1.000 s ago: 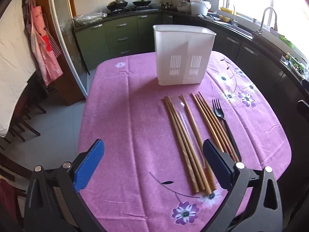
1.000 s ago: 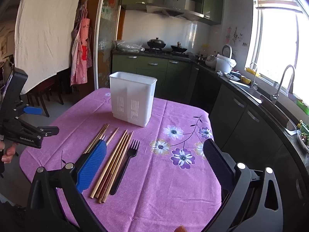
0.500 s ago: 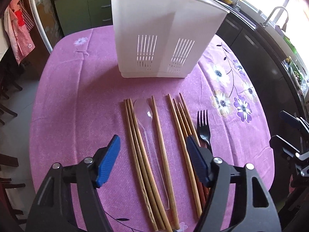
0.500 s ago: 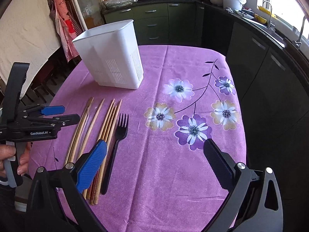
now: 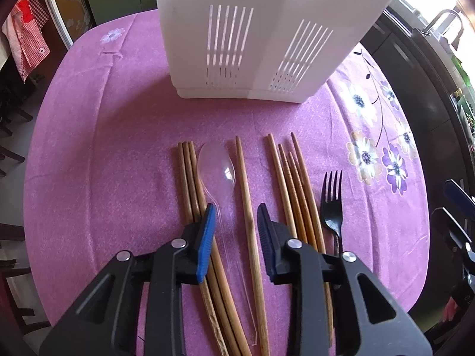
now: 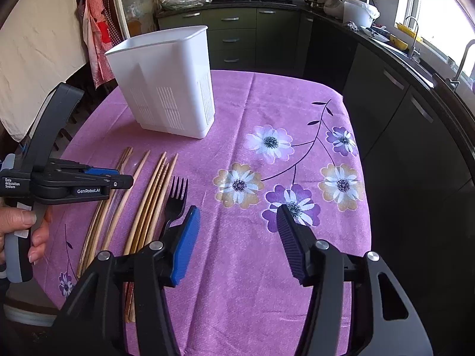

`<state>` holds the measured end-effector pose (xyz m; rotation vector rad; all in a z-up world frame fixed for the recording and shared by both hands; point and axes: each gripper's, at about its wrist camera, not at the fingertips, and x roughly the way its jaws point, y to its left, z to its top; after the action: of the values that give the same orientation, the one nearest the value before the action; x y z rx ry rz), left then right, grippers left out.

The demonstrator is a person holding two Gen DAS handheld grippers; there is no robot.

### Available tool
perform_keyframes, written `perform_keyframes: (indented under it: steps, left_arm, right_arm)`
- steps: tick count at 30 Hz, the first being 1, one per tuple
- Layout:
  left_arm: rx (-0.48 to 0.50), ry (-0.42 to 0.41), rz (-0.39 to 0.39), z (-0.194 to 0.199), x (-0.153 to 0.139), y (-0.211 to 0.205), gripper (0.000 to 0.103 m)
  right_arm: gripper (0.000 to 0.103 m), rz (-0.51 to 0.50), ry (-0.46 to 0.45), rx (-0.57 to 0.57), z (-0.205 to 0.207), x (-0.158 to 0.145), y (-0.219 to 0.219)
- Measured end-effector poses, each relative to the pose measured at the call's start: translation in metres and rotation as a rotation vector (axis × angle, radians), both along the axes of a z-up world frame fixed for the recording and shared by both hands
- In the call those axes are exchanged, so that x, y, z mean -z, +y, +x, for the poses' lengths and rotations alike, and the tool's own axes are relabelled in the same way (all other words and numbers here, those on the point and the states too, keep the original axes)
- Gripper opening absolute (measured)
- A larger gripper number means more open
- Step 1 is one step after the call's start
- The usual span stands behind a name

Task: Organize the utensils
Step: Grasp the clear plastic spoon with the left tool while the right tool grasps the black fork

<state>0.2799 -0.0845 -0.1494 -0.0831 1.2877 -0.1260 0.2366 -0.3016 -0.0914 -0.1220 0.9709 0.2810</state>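
On the purple tablecloth wooden chopsticks lie in rows before a white slotted utensil holder. Among them are a clear plastic spoon, a lone chopstick and a black fork. My left gripper hangs low over them with its jaws closing; the spoon's handle and the lone chopstick lie between the pads, untouched. My right gripper is closing too, over bare cloth, with the fork just left of its left finger. The holder stands behind.
A person's hand holds the left gripper's handle at the table's left edge. Dark kitchen cabinets and a counter with a sink run behind and to the right. Chairs stand left of the table.
The left gripper came down and forward over the utensils and its jaws narrowed around the spoon handle and one chopstick. The right gripper tipped down toward the table and narrowed too.
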Motion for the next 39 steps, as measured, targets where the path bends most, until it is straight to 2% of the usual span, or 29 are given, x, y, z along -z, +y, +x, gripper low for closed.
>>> perform_keyframes:
  steps: [2,8,13,20,23,26,30,32,33,34,39]
  left_arm:
    - [-0.006,0.011,0.003,0.002,0.001,0.001,0.02]
    - [-0.015,0.013,-0.015,0.007,0.003,0.003,0.015]
    - [-0.018,0.014,-0.022,0.005,0.0,0.014,0.015]
    - [0.004,0.018,0.003,0.006,0.005,0.008,0.015]
    - [0.013,0.003,0.032,0.011,0.008,-0.003,0.011]
    - [0.044,-0.019,0.058,0.01,0.009,-0.013,0.01]
    - [0.046,-0.042,0.016,0.008,0.008,-0.016,0.009]
    - [0.044,-0.07,0.005,0.006,0.002,-0.013,0.009]
    - [0.05,-0.092,0.004,0.004,-0.003,-0.013,0.009]
    - [0.052,-0.114,0.004,0.002,-0.009,-0.012,0.009]
    - [0.07,-0.22,0.003,-0.014,-0.038,-0.007,0.008]
  right_arm:
    - [0.054,0.002,0.0,-0.003,0.0,0.0,0.0]
    - [0.054,0.005,0.001,-0.014,-0.001,0.002,0.002]
    - [0.054,0.003,0.008,-0.012,0.0,0.005,0.002]
    - [0.054,-0.019,0.02,-0.027,0.002,0.008,0.011]
    - [0.054,-0.023,0.027,-0.037,0.003,0.009,0.015]
    - [0.054,-0.01,0.053,-0.05,0.006,0.012,0.019]
    - [0.054,0.016,0.134,-0.074,0.011,0.024,0.028]
    - [0.047,0.016,0.181,-0.083,0.014,0.031,0.034]
    - [0.037,0.005,0.204,-0.085,0.015,0.036,0.037]
    - [0.034,0.003,0.222,-0.085,0.016,0.04,0.04]
    - [0.028,0.023,0.291,-0.105,0.02,0.052,0.057]
